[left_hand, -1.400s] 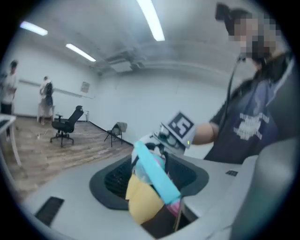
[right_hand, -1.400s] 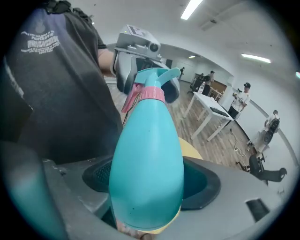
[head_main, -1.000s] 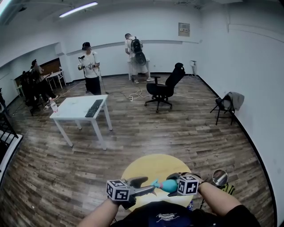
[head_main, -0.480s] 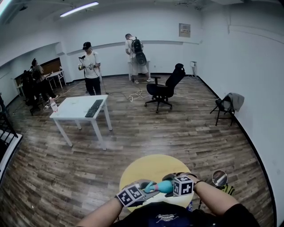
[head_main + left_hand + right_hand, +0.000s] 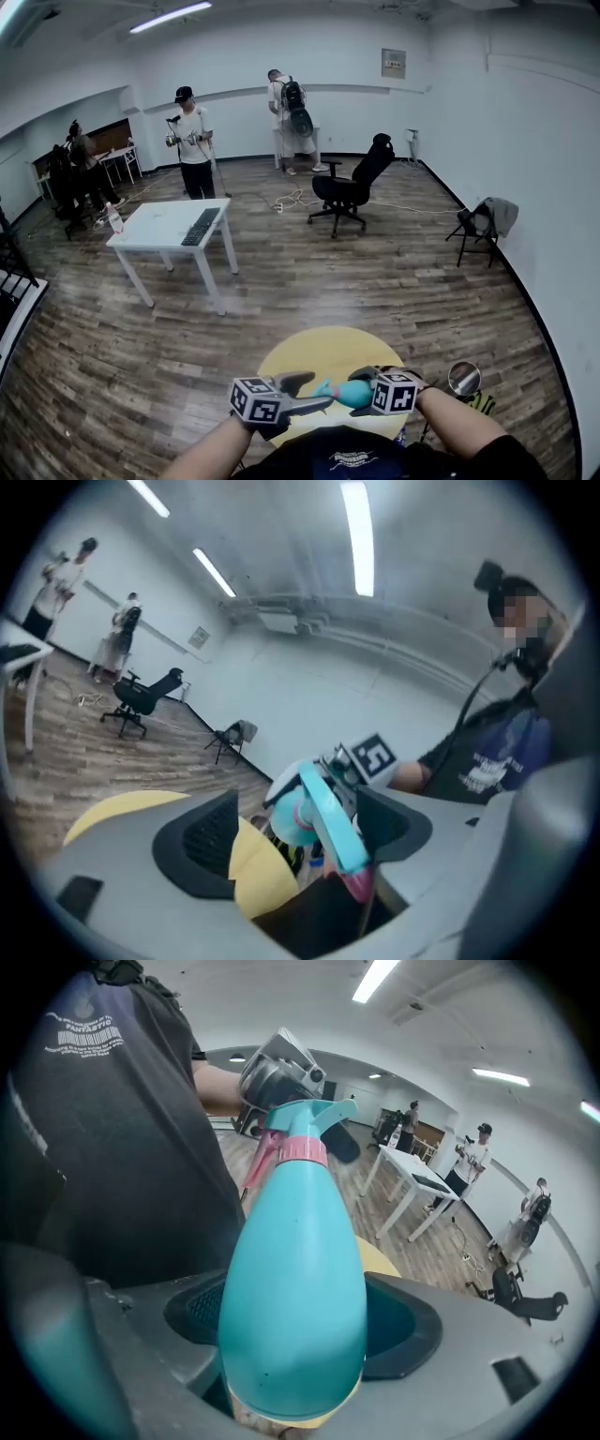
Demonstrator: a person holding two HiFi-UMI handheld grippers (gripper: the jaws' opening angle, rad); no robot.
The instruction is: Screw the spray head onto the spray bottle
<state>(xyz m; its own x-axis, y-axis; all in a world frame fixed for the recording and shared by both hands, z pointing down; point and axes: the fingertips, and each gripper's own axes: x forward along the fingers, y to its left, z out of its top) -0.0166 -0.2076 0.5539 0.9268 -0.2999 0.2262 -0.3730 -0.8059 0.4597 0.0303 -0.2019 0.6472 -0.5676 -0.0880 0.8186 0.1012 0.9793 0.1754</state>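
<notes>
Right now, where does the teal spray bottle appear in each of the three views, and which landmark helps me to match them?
Head view: spray bottle at bottom centre, lying sideways above the yellow round table.
Left gripper view: spray bottle at lower centre, nozzle end nearest; yellow round table at lower left.
Right gripper view: spray bottle fills the centre; yellow round table shows just right of it.
Shared landmark: the yellow round table.

Bright ceiling tubes (image 5: 167,18), fisheye edges, fg blur
</notes>
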